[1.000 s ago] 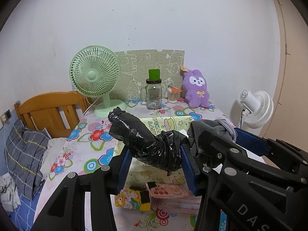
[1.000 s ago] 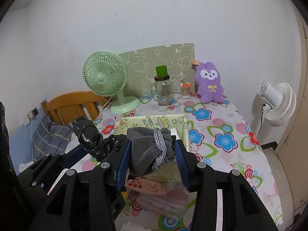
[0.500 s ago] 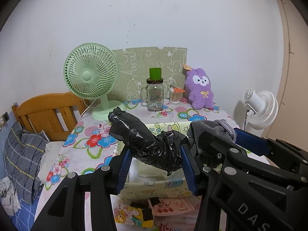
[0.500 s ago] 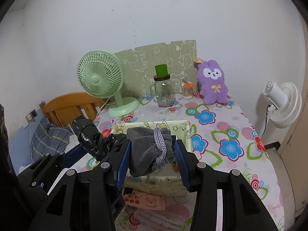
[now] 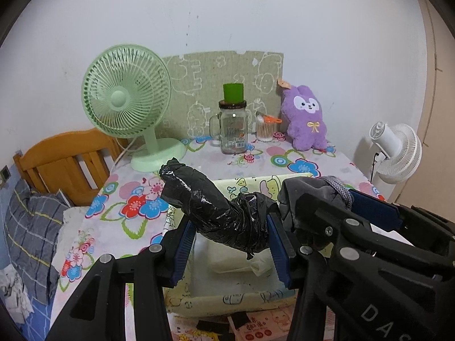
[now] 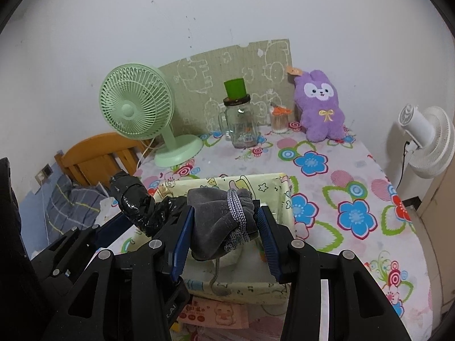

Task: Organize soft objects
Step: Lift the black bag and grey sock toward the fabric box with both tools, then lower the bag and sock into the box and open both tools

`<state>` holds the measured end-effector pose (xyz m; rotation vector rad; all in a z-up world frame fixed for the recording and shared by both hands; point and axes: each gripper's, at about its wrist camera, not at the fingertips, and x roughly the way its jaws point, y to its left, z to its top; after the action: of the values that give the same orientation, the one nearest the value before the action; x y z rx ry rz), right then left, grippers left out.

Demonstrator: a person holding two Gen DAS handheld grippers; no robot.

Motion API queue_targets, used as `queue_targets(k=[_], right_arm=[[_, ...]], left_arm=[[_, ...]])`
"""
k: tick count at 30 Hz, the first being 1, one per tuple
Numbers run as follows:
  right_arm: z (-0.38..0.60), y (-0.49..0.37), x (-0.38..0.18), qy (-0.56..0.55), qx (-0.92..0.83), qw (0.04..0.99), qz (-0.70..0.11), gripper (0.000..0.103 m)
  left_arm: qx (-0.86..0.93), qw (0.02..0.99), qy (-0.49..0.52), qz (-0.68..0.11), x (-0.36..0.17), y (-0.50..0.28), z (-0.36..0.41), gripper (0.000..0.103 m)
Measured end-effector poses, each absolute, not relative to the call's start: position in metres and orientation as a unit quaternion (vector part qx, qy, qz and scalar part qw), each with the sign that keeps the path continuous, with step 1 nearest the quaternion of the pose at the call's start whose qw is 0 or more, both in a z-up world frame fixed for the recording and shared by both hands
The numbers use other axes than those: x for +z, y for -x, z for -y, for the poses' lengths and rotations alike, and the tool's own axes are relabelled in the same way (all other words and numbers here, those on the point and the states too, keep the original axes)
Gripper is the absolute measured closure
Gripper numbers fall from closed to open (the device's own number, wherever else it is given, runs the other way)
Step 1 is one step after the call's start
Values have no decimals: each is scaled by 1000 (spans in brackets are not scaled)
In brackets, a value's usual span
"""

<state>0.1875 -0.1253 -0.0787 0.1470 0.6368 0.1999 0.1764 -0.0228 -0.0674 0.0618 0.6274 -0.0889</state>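
Between the blue pads of my left hand-held gripper [image 5: 230, 241] sits a crumpled black plastic bag [image 5: 210, 207], clamped at its thick end while its free end sticks up and away to the left. Just right of it, my right hand-held gripper [image 6: 227, 236] is clamped on a grey fabric bundle [image 6: 216, 224] wrapped with a grey braided cord [image 6: 237, 213]; one end of the cord hangs down below the pads. From the right wrist view the black bag shows just to the left of the grey bundle, the two hand-held grippers side by side and nearly touching.

Directly beneath both hand-held grippers is a pale yellow fabric box [image 6: 280, 196] printed with cartoon figures, open at the top, with something pale and folded lying inside. It stands on a table [image 6: 352, 187] covered with a bright flower-patterned cloth. Nearer me than the box, under the hand-held grippers, lie pink printed packets [image 6: 219, 314].

Beyond the box, at the far edge of the table against the wall, stand a light green desk fan [image 5: 128, 108] to the left, a glass jar [image 5: 233, 130] with a green cup on its lid straight ahead, a small container of cotton swabs [image 5: 264, 130], and a purple plush rabbit [image 5: 307, 119] to the right. Off the table to the far right is a white fan [image 5: 398, 153]; to the left, a wooden chair [image 5: 65, 164] and a grey checked cloth [image 5: 28, 233].
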Motion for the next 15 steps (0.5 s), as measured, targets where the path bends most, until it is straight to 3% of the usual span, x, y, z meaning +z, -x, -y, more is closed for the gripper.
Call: queue_targets(k=[10,15], right_arm=[[119,-216,-95,-63,93,938,-327,54],[117,-227,-102,-61,90,935,-337,54]], left_arm=[[-63,937,-6,-344,-87,-209,17,48],[-51,931,-7,-362,-95,-219,12,31]])
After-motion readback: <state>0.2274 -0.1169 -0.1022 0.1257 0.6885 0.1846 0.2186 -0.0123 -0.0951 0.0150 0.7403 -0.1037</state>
